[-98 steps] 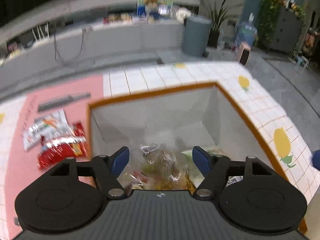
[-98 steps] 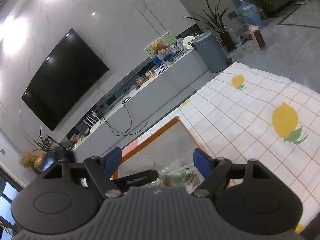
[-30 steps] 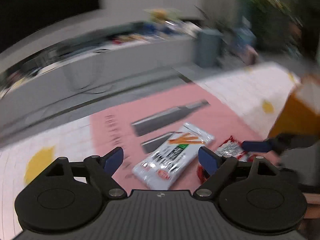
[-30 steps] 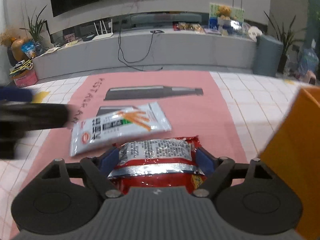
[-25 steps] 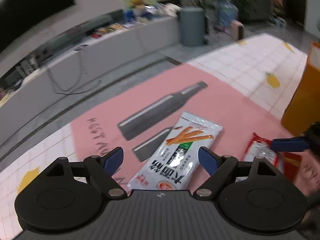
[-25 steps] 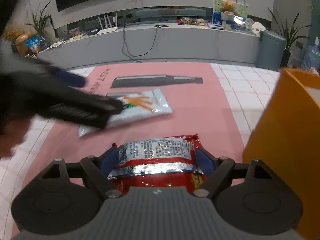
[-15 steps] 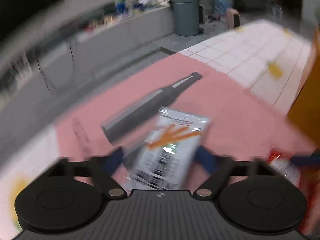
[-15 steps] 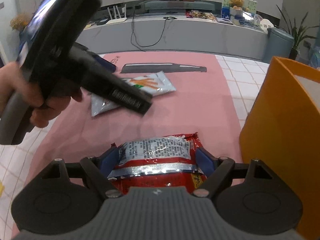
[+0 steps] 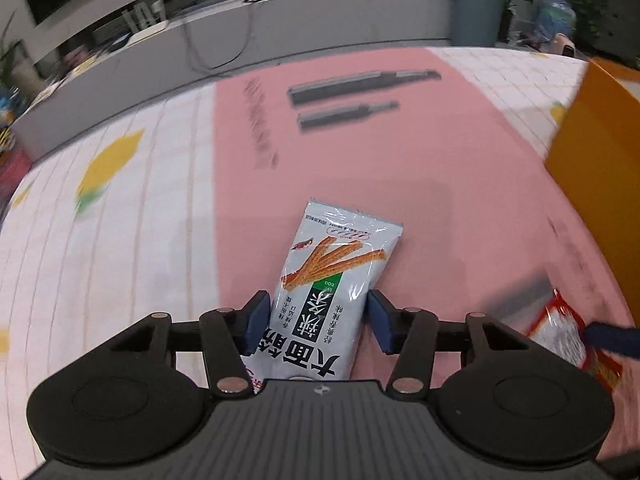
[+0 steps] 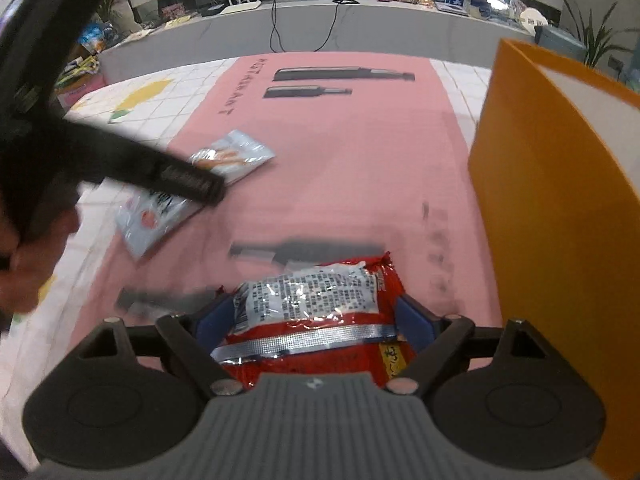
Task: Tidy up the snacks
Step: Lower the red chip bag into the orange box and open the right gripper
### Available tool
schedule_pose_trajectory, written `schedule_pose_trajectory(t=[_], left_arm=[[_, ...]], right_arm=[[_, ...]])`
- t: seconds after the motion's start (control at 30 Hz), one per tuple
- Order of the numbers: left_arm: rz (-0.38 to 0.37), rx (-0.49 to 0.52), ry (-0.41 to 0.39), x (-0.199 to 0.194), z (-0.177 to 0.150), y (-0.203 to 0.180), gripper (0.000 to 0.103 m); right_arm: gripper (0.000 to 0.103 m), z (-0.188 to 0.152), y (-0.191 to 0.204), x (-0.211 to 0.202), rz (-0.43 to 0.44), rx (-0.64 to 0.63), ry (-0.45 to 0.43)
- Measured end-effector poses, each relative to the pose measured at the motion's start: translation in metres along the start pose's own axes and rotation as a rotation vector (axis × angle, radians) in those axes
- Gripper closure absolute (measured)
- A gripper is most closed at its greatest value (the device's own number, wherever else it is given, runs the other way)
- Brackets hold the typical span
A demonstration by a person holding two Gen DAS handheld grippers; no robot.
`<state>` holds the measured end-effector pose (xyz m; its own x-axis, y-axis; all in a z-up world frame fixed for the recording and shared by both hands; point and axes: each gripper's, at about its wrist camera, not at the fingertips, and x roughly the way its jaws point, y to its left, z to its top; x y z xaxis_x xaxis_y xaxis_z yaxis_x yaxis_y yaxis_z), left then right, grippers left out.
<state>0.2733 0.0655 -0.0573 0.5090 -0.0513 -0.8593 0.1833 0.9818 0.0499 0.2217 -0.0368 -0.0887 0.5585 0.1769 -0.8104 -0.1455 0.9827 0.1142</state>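
A white snack bag with orange sticks printed on it lies on the pink mat. My left gripper has its blue pads on both sides of the bag and closes on it. The bag also shows in the right wrist view, partly under the left gripper's body. A red and silver snack bag sits between the pads of my right gripper, which is shut on it, a little above the mat. The red bag shows in the left wrist view at the right.
An orange bin stands just right of the red bag; its wall also shows in the left wrist view. The pink mat lies on a white lemon-print tablecloth. A grey counter runs behind.
My left gripper has come down over the white bag and narrowed onto it. My right gripper has kept the red bag and lifted it, moving closer to the orange bin.
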Motion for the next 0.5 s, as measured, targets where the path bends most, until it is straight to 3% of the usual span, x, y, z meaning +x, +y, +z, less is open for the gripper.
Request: schedule_pose_trajectory(t=[0.23, 0.3, 0.4, 0.5], left_arm=[[0.068, -0.154, -0.005, -0.046, -0.07, -0.003, 0.043], [0.068, -0.194, -0.027, -0.055, -0.084, -0.003, 0.043], [0.059, -0.22, -0.055, -0.061, -0.094, -0.002, 0.043], [0.037, -0.245, -0.053, -0.063, -0.093, 0.002, 0.044]], right_arm=[[0.016, -0.035, 0.003, -0.027, 0.046, 0.014, -0.09], [0.004, -0.043, -0.003, -0.038, 0.064, 0.073, -0.135], [0.003, -0.052, -0.009, -0.048, 0.089, 0.11, -0.181], [0.003, -0.053, -0.005, -0.057, 0.105, -0.019, -0.187]])
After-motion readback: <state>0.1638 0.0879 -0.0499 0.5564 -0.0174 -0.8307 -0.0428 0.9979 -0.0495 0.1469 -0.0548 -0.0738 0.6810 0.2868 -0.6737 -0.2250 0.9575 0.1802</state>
